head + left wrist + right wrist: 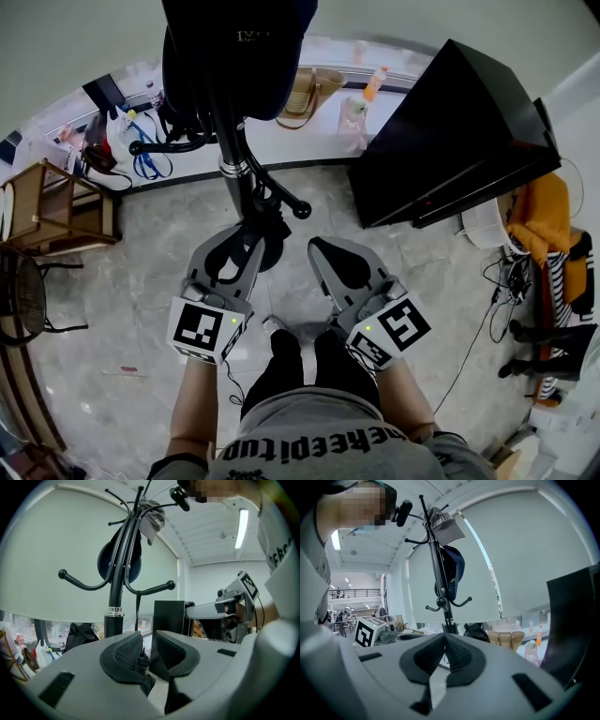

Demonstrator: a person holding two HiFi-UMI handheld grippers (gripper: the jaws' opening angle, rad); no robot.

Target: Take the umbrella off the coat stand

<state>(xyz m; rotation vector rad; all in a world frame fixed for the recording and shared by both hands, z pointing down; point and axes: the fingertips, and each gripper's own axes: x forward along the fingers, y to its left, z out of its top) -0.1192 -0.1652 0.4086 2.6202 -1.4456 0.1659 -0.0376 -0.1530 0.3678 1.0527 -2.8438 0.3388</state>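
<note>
The left hand-held gripper (149,654) has its jaws slightly spread. In the gap sits bunched black fabric, seemingly the black folded umbrella (140,662). From it a thin black cord (137,613) rises at 12 o'clock to a hook of the black metal coat stand (114,592). At 3 o'clock, the right hand-held gripper (443,641) is pressed together, empty. The jaws hide most of the umbrella.
</note>
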